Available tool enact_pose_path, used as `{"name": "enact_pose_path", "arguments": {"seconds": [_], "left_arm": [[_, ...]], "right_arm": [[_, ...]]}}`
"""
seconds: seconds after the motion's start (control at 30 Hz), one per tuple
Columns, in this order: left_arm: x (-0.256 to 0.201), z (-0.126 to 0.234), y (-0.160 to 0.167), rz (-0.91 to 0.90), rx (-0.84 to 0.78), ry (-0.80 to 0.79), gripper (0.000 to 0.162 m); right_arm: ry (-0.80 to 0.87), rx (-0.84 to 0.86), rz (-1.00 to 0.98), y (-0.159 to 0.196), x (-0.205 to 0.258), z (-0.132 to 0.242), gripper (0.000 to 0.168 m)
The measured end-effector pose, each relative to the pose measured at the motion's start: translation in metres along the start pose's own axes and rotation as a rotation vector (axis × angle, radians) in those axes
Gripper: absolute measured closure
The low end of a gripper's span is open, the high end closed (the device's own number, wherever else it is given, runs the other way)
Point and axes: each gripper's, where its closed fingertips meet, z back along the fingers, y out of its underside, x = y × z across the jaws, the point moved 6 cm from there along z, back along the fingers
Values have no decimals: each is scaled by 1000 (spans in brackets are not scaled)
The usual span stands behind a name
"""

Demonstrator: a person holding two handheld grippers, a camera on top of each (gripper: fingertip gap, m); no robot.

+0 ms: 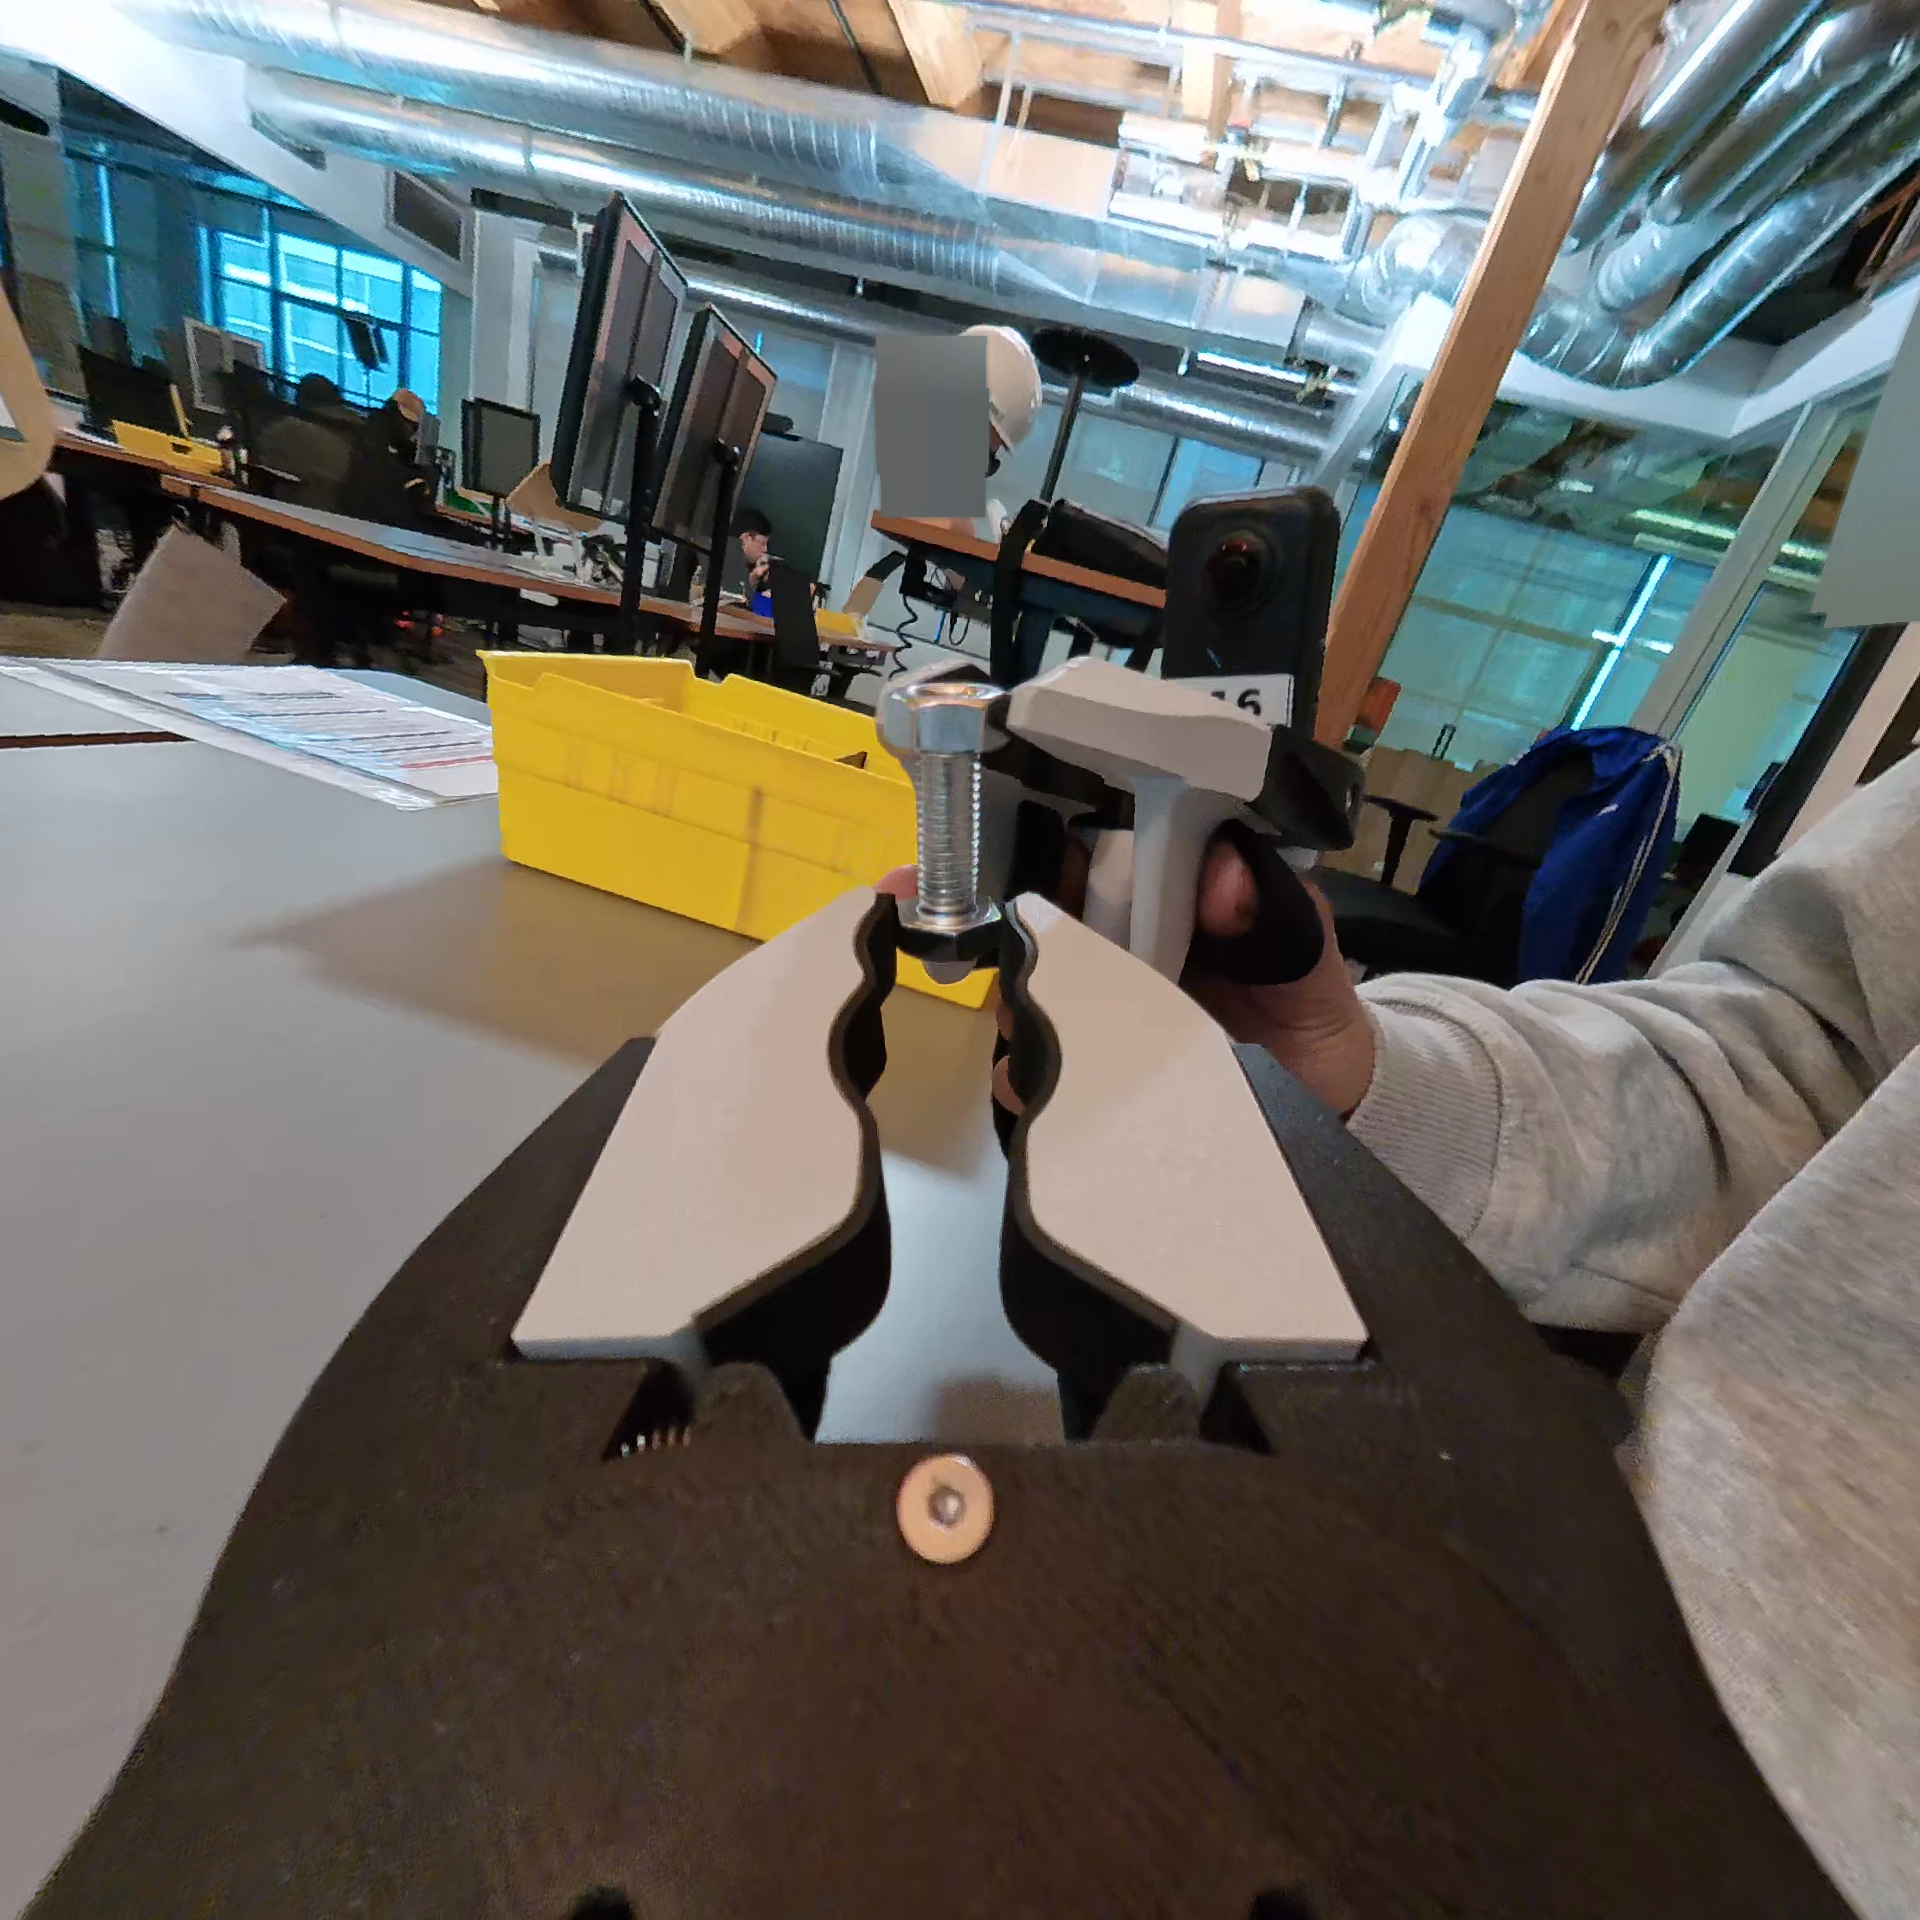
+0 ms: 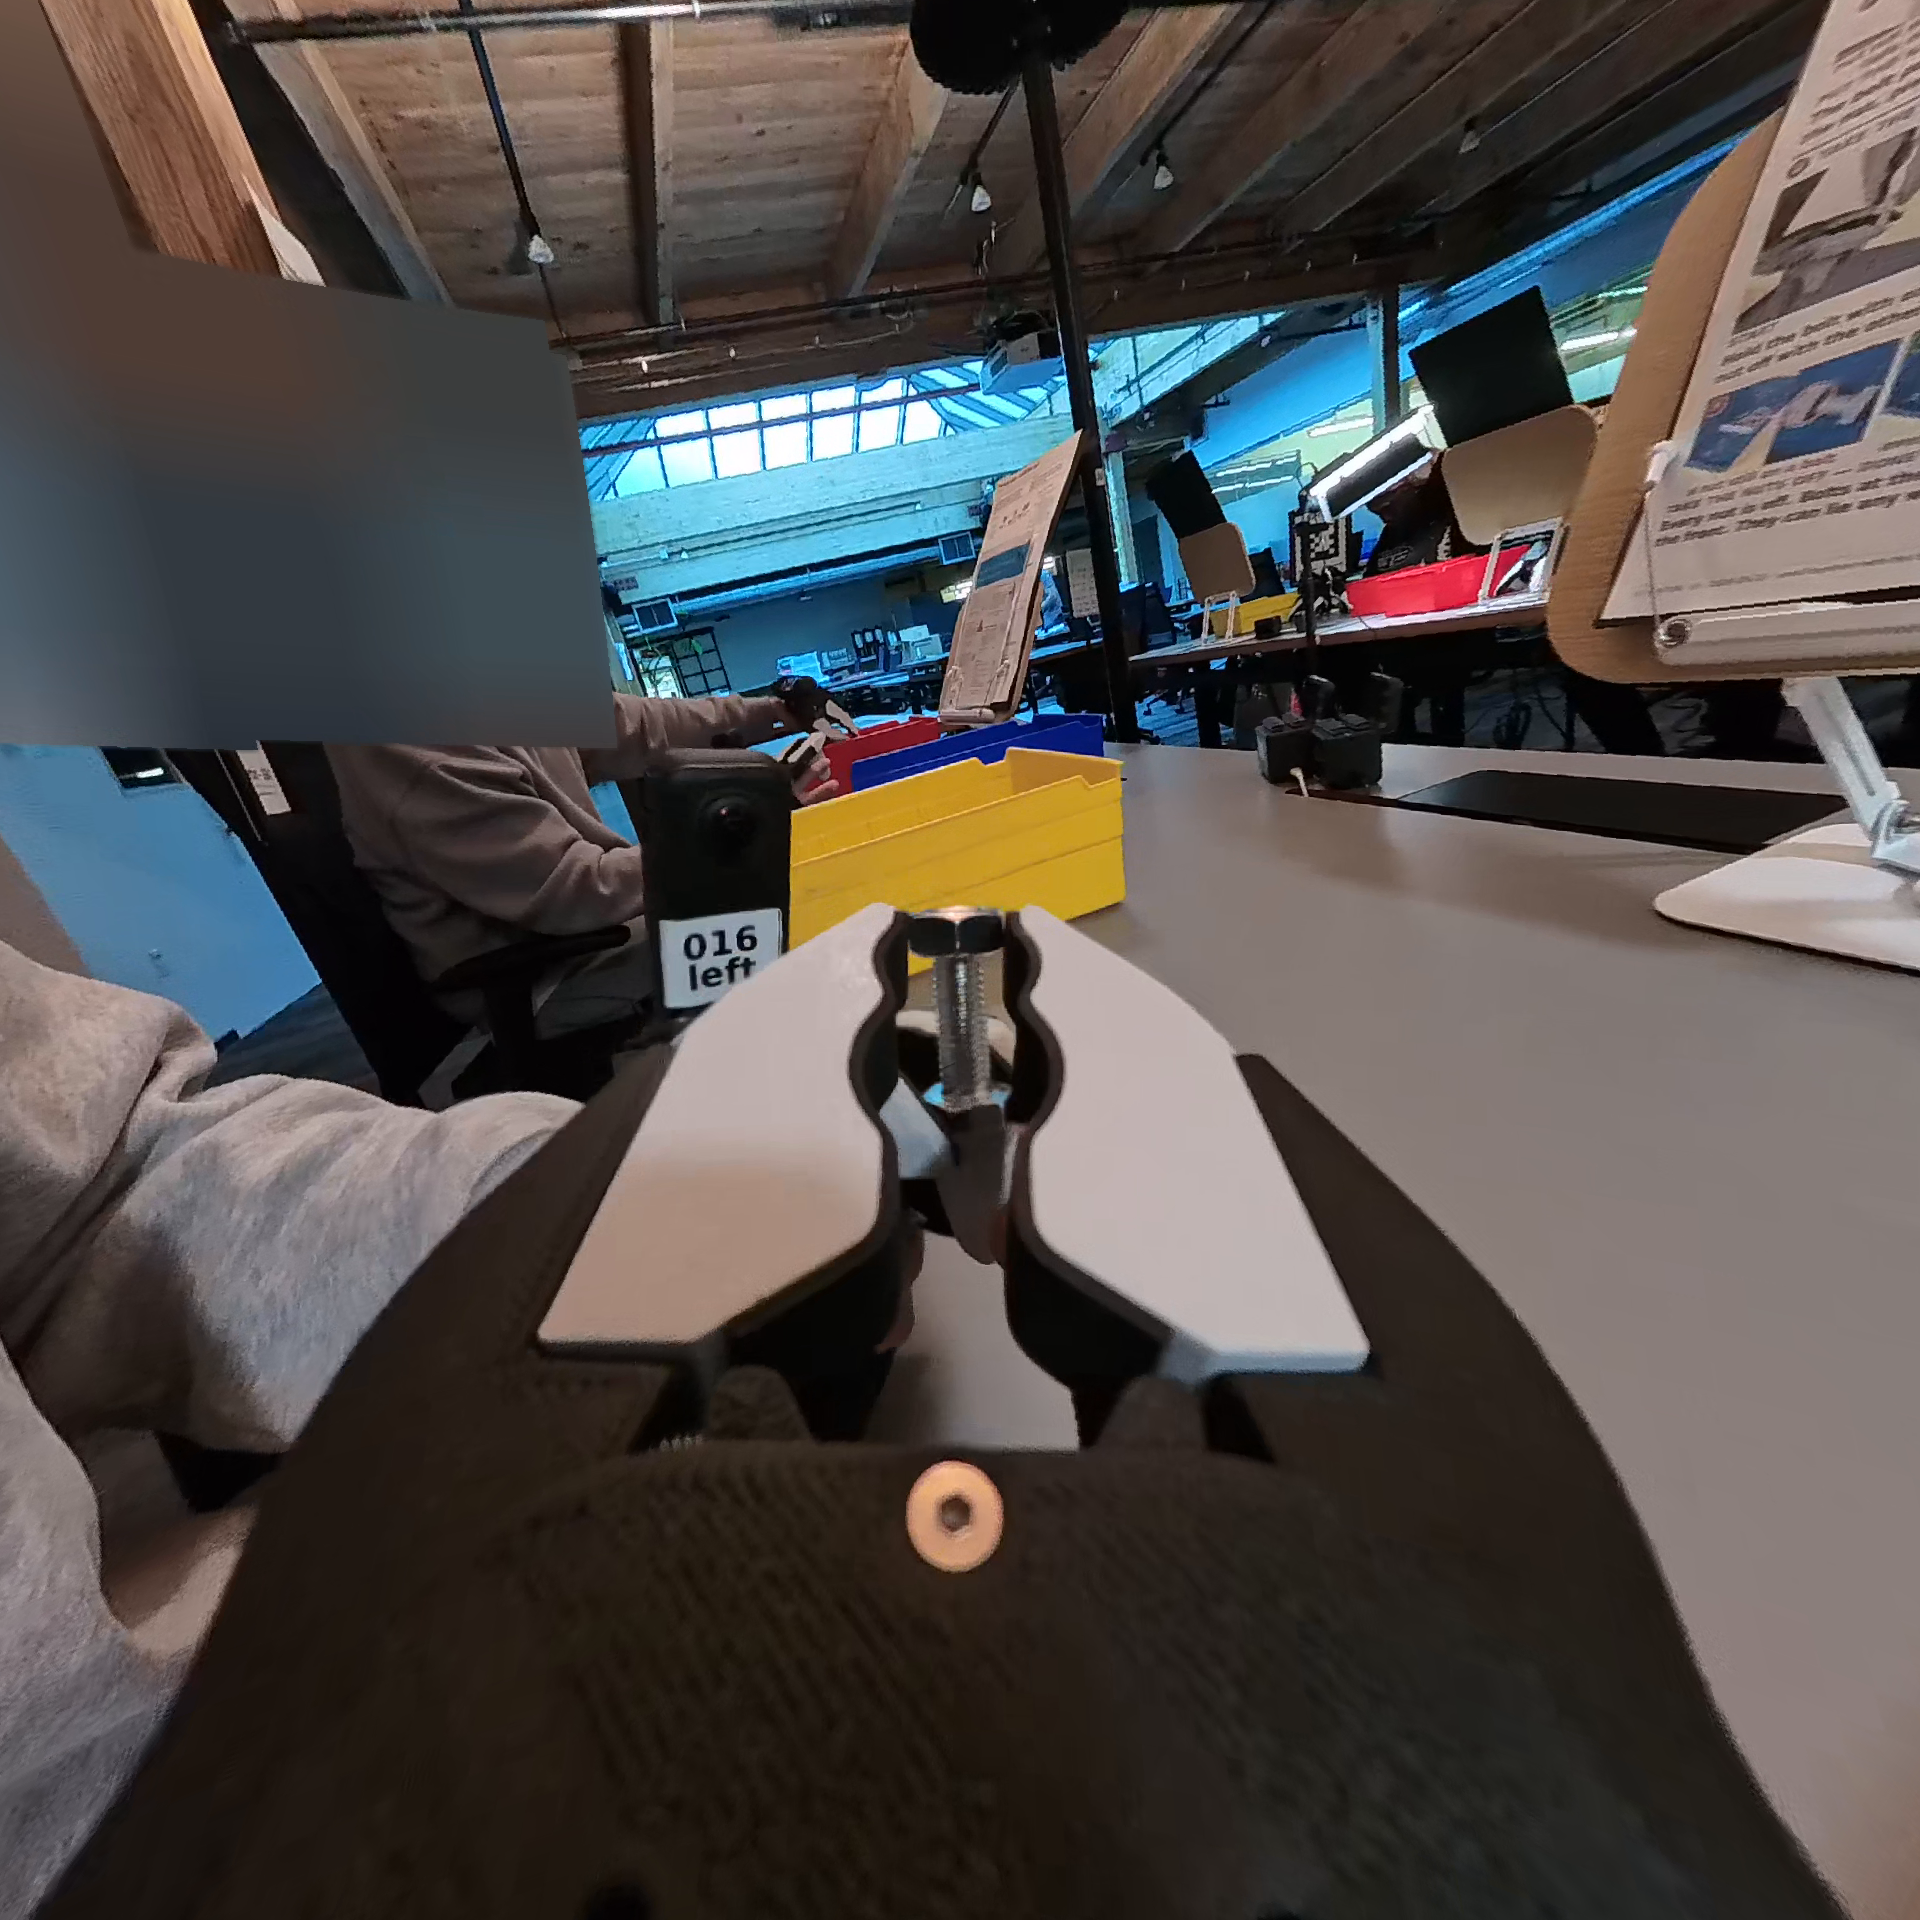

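Two grippers: both closed on one bolt, held above the desk [image 1: 260, 1039].
Left gripper [image 1: 948, 928]: my jaws are drawn in at the tips around a hex nut [image 1: 948, 918] threaded low on the bolt; farther back, the gap between them stays wide.
Bolt [image 1: 943, 800]: silver, threaded, standing upright out of my left jaws, its hex head at the top and its end poking out just below the nut.
Right gripper [image 2: 954, 928]: my jaws pinch the bolt's hex head at their very tips; seen from the left wrist, this gripper comes in from the right and meets the head from the side.
Shank, from the right wrist: it runs back from the head between my jaws toward the nut, where the left gripper's tips show in the gap.
Yellow bin [image 1: 665, 790]: on the desk just beyond my left jaws; in the right wrist view it sits ahead of my jaws, slightly left.
Blue bin [image 2: 977, 743]: right behind the yellow one.
Grey sleeve [image 1: 1621, 1122]: right of my left jaws.
White stand [image 2: 1808, 894]: on the desk, well right of my right jaws.
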Motion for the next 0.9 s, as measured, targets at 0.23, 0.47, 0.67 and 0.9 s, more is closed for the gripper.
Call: {"name": "enact_pose_path", "arguments": {"seconds": [0.23,0.47,0.67,0.9], "left_arm": [[0,-1,0,-39,17,-18,143],[1,0,-1,-47,9,-28,143],[3,2,-3,-46,-2,-43,143],[7,3,-2,-59,22,-92,142]], "right_arm": [[1,10,28,0,1,-1,151],[11,-3,49,-1,2,0,151],[48,-25,54,-3,-3,3,152],[57,-47,67,-6,-3,5,147]]}}
